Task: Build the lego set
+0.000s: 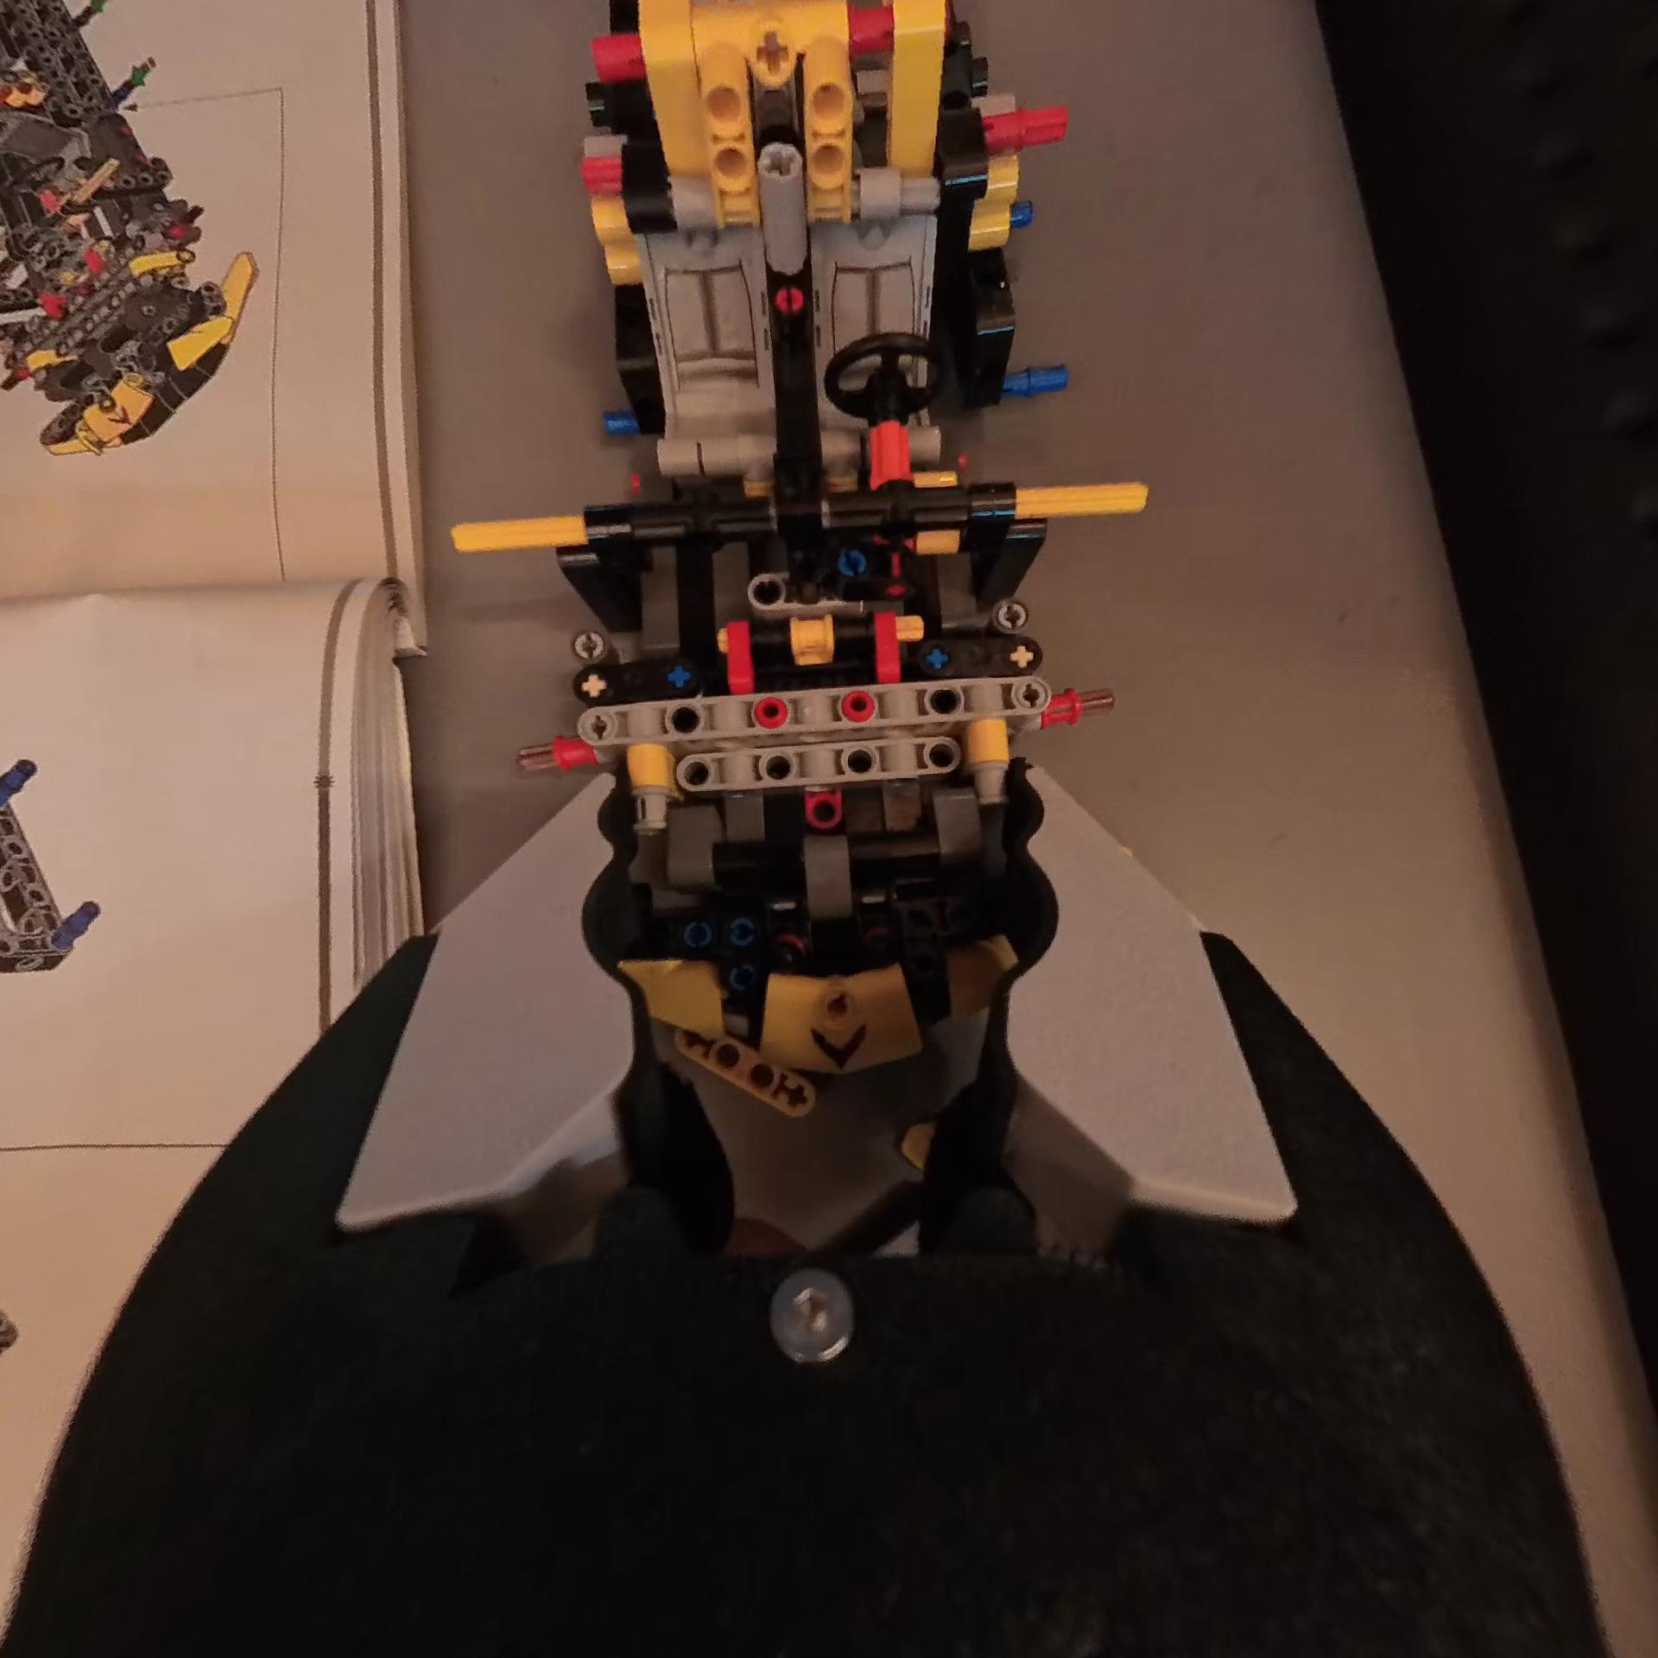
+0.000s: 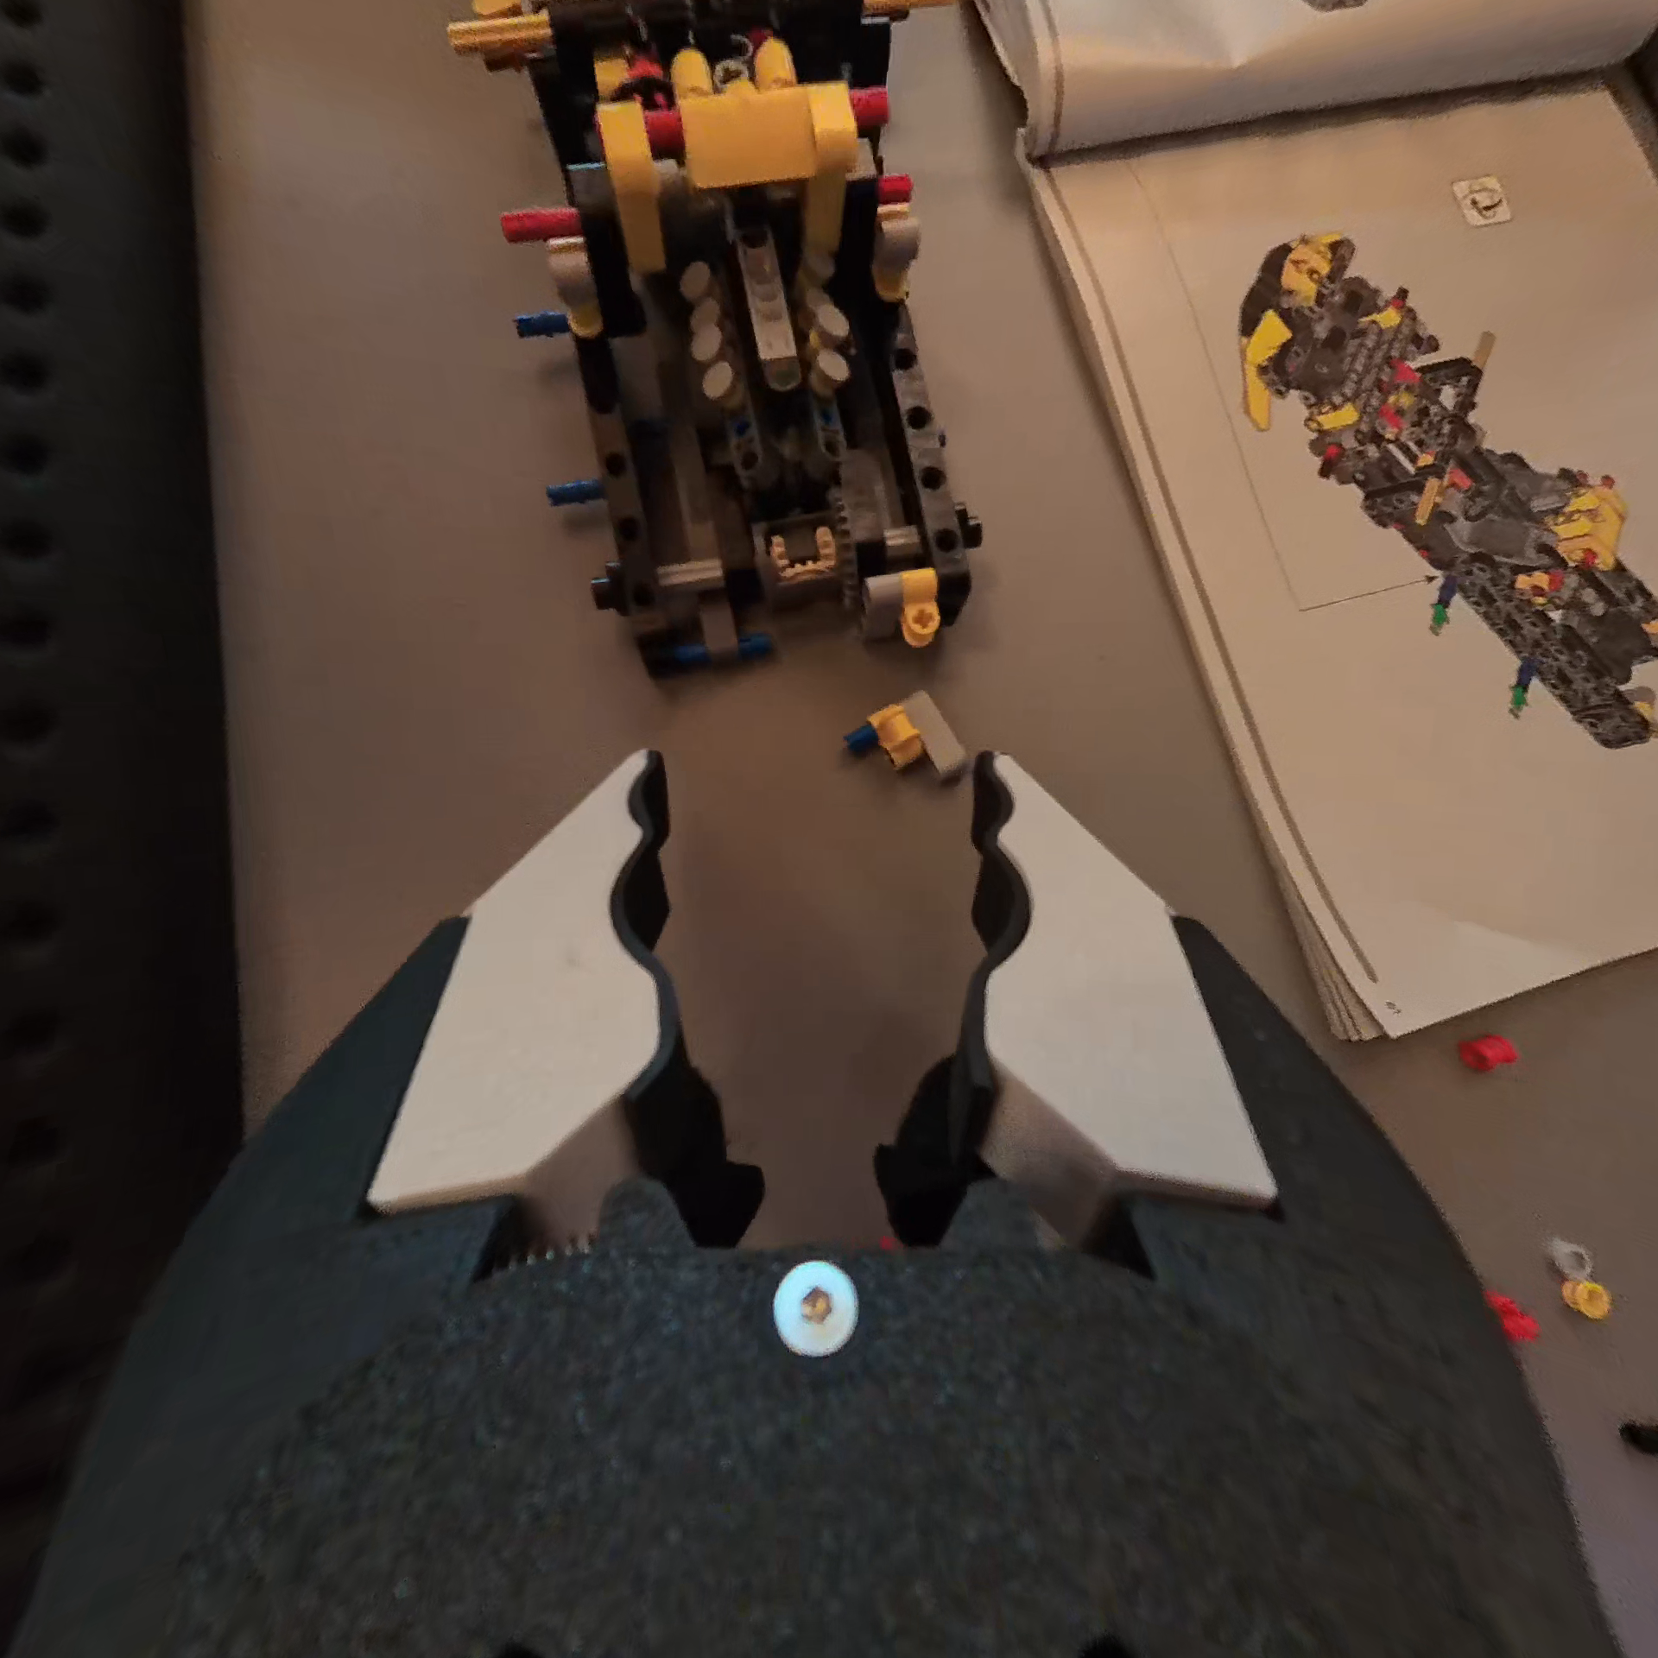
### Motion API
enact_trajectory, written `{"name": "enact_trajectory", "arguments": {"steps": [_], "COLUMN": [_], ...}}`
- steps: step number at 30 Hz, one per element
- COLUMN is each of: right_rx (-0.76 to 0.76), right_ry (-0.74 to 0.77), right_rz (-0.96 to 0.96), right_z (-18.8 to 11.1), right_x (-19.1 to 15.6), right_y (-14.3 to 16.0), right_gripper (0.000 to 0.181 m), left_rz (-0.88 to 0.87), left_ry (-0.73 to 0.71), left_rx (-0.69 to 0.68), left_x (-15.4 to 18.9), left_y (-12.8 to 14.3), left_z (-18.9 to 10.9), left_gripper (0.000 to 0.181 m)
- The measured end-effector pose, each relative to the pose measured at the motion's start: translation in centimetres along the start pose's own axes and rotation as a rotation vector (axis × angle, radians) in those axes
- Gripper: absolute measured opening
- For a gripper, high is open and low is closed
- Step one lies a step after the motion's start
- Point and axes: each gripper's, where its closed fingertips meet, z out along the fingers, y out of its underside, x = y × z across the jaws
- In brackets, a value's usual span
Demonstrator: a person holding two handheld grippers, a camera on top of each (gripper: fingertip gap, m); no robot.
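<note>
Jaws of the left gripper clamp the yellow-nosed end of the black-and-yellow plastic brick car chassis; beyond its far end, the right gripper gapes wide, holding nothing.

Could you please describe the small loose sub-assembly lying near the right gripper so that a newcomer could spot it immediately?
Start at the big black-and-yellow lego car chassis on the grey table. Just off its near end, close to one fingertip of the open right gripper, lies the loose sub-assembly. It is a yellow connector with a blue pin and a grey block, unlike the scattered red bits beside the instruction booklet.
</note>
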Motion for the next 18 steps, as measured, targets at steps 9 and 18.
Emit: {"name": "enact_trajectory", "arguments": {"steps": [9, 18], "right_rx": [-0.033, -0.051], "right_ry": [0.032, 0.048], "right_rz": [-0.023, -0.038], "right_z": [1.2, 1.2], "right_x": [0.1, 0.3], "right_y": [0.5, 0.8], "right_gripper": [0.060, 0.056], "left_rz": [-0.003, -0.003], "left_ry": [-0.004, -0.005], "left_rx": [0.004, 0.007], "left_x": [-0.1, -0.2], "left_y": [0.0, 0.0], "left_z": [0.1, 0.2], "left_gripper": [0.083, 0.083]}}
